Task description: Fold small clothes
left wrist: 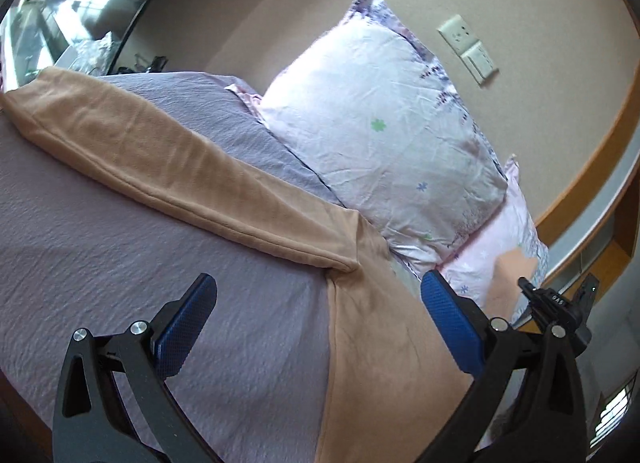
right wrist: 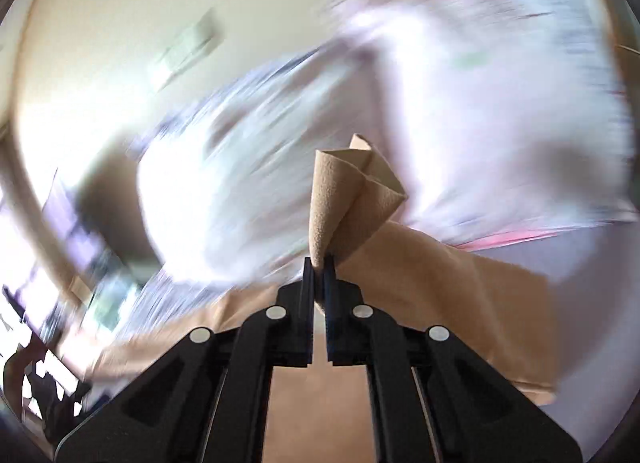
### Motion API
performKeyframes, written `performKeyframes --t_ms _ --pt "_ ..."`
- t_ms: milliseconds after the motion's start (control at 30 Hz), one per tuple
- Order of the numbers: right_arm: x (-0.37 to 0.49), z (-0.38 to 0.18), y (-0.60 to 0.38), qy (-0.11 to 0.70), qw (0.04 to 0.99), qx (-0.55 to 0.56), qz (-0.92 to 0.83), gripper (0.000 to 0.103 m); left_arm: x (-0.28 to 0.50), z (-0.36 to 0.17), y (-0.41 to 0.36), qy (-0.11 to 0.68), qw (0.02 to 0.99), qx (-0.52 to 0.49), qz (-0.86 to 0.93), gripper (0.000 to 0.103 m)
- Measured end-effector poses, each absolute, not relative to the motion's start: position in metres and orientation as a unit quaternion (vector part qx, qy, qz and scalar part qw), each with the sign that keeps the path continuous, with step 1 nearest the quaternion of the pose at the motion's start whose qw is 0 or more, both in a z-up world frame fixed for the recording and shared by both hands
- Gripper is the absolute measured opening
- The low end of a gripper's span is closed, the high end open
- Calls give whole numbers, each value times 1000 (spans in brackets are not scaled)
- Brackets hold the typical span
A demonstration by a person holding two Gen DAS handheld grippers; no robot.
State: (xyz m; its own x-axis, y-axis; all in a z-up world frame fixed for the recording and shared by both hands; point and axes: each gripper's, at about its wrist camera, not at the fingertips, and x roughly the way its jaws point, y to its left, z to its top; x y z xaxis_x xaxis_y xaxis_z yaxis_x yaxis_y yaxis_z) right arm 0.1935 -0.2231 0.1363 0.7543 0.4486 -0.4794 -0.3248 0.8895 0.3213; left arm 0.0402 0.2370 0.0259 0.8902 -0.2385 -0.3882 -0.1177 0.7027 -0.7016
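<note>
A tan long-sleeved garment [left wrist: 372,343] lies on the lilac bedspread [left wrist: 100,255]. One sleeve [left wrist: 160,159] stretches flat toward the upper left. My left gripper [left wrist: 316,303] is open and empty, its blue pads just above the garment's body near the sleeve's root. My right gripper [right wrist: 319,263] is shut on a bunched corner of the tan garment [right wrist: 352,199] and holds it lifted, with the cloth trailing down to the right. The right wrist view is blurred by motion. The right gripper also shows at the right edge of the left wrist view [left wrist: 560,303].
A floral pillow [left wrist: 384,123] leans against the beige wall behind the garment, with a pink one [left wrist: 492,259] under it. A wall socket and switch [left wrist: 468,47] sit above. A wooden bed frame [left wrist: 592,167] curves at the right. A window [left wrist: 60,15] is at the upper left.
</note>
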Motion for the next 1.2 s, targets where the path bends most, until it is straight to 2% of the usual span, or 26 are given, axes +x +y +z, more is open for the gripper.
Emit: performKeyframes --t_ms 100,167,200,233,300,367,433,500,700,800,867,900,933,967,1000,1100,1200 --pt "212 78 -117 398 870 22 289 7 33 25 261 229 884 -409 -6 102" --pt "202 49 -85 449 840 -1 305 15 29 24 277 230 878 -420 14 102" --pt "199 45 -81 451 838 -1 307 29 27 24 287 230 874 -427 21 102" --pt "200 47 -84 443 841 5 309 49 26 23 297 230 871 -434 28 102" --pt "207 63 -105 413 859 33 302 67 28 21 314 234 863 -446 45 102" --pt "210 76 -128 392 868 56 300 69 30 17 334 240 850 -465 68 102" --pt "209 82 -142 383 872 64 297 73 33 10 353 245 831 -491 86 92" --pt "203 83 -156 378 877 64 291 74 36 5 363 253 817 -508 100 88" --pt "197 84 -171 382 874 82 290 76 45 -3 378 278 786 -535 141 81" --pt "194 80 -169 382 868 93 304 78 49 -4 390 276 770 -556 150 80" --pt "190 80 -169 380 864 97 316 80 53 -5 398 276 760 -566 160 76" --pt "187 80 -170 378 863 97 322 81 55 -5 402 281 757 -566 169 64" --pt "184 81 -172 376 862 98 326 82 58 -7 406 293 752 -561 183 39" --pt "182 82 -174 373 862 99 329 82 61 -12 409 305 746 -561 189 26" --pt "179 83 -177 370 862 100 332 82 64 -15 412 314 743 -559 192 7" --pt "173 89 -193 354 870 104 327 84 78 9 398 309 779 -511 188 6" --pt "169 97 -217 330 887 110 305 85 114 71 346 284 849 -430 118 5"
